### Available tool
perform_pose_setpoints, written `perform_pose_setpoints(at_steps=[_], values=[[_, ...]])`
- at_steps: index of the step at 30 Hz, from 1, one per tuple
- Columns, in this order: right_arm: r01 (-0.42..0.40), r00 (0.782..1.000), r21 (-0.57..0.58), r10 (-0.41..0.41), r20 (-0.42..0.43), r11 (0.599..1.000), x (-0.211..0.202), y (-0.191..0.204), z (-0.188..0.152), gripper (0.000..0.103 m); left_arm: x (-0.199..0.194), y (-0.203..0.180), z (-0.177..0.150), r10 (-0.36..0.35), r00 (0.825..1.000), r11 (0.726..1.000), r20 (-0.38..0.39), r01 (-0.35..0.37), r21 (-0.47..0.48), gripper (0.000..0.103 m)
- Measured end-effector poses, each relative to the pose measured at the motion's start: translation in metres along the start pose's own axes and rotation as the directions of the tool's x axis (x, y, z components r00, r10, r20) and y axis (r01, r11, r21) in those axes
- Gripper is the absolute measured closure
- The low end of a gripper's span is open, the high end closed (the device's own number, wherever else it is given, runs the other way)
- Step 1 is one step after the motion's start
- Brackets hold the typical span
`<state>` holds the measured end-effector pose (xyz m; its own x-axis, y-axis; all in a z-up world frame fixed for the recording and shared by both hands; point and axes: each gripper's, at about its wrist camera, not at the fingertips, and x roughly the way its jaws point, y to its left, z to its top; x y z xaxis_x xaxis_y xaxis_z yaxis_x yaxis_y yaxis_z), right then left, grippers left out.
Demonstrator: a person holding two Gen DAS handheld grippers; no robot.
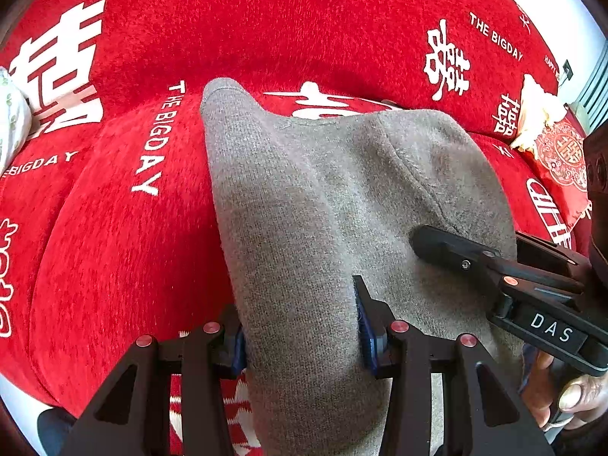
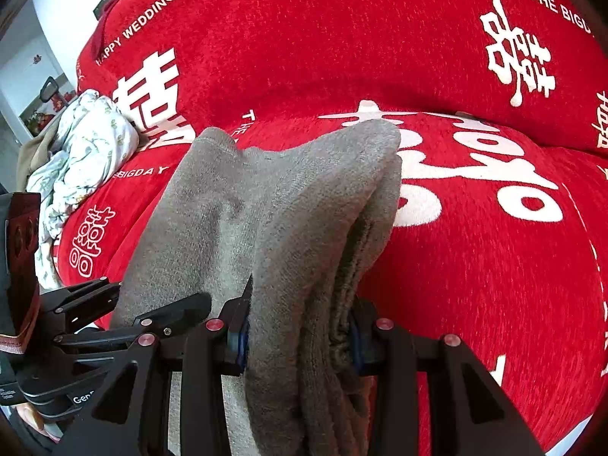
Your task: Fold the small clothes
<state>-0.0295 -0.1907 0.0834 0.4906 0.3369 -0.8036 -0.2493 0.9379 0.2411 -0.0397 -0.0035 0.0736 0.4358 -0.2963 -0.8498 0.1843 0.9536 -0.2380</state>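
A grey knit garment (image 1: 323,197) lies folded in layers on the red sofa cover (image 1: 114,228). My left gripper (image 1: 300,338) is shut on the garment's near left edge, the cloth bunched between its blue pads (image 1: 366,326). My right gripper (image 2: 300,338) is shut on the garment's near right edge (image 2: 304,228), several layers thick. The right gripper also shows in the left wrist view (image 1: 494,266), its finger lying on the cloth. The left gripper shows at the left of the right wrist view (image 2: 152,323).
A crumpled white floral cloth (image 2: 83,148) lies at the sofa's left end, also at the left wrist view's edge (image 1: 11,121). A red patterned cushion (image 1: 562,155) and a pale cloth (image 1: 535,110) sit at the right end. The sofa backrest (image 2: 342,38) rises behind.
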Motion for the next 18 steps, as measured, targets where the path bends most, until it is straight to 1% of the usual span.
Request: perform_pose_setpoints(at_steps=[6,12,18], values=[[0.001,1.000,-0.007,-0.001,0.011,1.000,-0.002,0.003,-0.007,0.061,-0.002,0.000,-0.008,0.009,1.000,1.000,0.017,-0.009,0.010,0.056],[-0.003,1.000,-0.004,0.003,-0.002,1.000,0.005,0.003,-0.014,0.061,0.005,0.004,-0.018,0.014,1.000,1.000,0.008,-0.014,0.012,0.056],[-0.005,1.000,-0.006,0.005,0.004,1.000,0.007,0.002,-0.019,0.061,0.005,0.005,-0.022,0.012,1.000,1.000,0.027,-0.012,0.015,0.056]])
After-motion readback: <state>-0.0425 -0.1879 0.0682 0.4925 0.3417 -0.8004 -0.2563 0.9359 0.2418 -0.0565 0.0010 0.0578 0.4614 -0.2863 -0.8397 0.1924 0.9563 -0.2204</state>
